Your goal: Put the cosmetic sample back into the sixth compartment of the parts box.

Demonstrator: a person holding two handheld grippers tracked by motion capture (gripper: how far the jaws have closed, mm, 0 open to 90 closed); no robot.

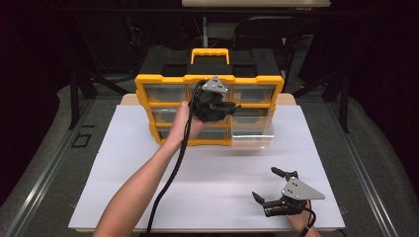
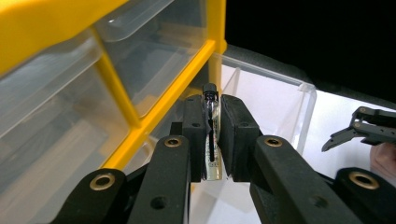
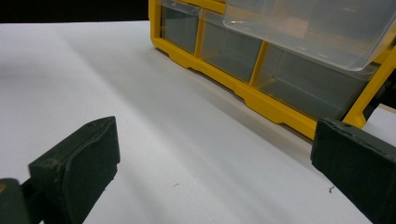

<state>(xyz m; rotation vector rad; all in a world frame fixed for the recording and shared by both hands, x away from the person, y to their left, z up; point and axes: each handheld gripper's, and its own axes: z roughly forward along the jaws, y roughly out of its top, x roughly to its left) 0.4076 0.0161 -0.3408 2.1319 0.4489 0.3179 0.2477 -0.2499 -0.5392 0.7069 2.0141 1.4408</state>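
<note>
Item: small glass vial with a dark cap, clamped upright between the pads of your left gripper, cap just clear of the pad tops.

Location: in front of the yellow drawer organizer, beside the clear drawer pulled out at its right side; in the left gripper view the drawer's open tray lies directly past the vial.

Right gripper: jaws spread wide, holding nothing, resting low over the white tabletop well apart from the organizer.

Risks, as judged:
- The vial is thin, smooth glass (little pad contact); a tilt of your wrist could let it slide out.
- The yellow frame rail sits close; brushing it may knock the vial askew.
- Letting go too high could make it bounce or roll in the tray.
- The extended drawer is unsupported; a bump could tip it down.
</note>
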